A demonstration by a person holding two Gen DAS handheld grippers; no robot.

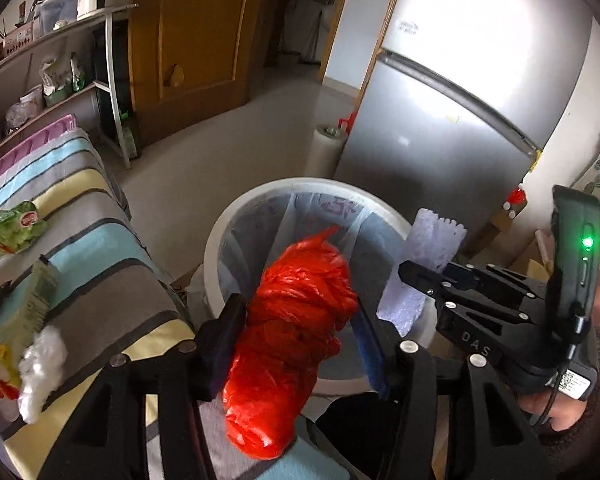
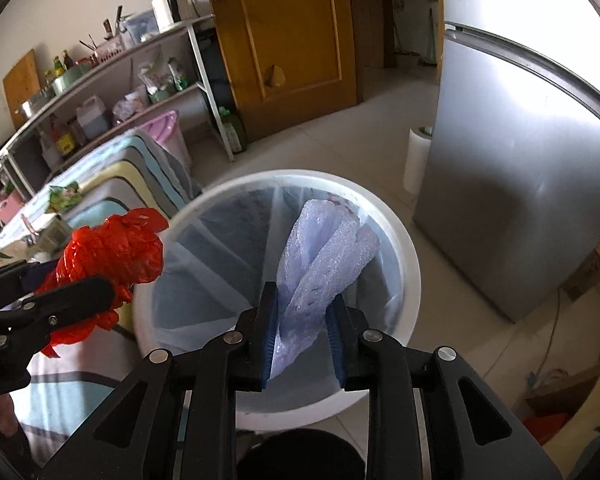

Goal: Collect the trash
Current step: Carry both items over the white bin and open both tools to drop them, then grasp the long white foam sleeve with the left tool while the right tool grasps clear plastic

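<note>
The bag (image 1: 292, 332) is bright red, the foam (image 2: 324, 264) pale lilac, the bin (image 2: 404, 264) white with a clear liner. The cloth (image 1: 80, 240), at nine o'clock of the bin, is striped blue, grey, yellow and pink. The fridge (image 1: 460, 104) is silver, the door (image 2: 288, 40) amber.

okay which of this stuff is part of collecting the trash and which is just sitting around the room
Part of the job: red plastic bag in left gripper; pale foam wrap in right gripper; lined white bin; green wrapper on the striped cloth.

Just there: fridge, wooden door, shelf rack.
</note>
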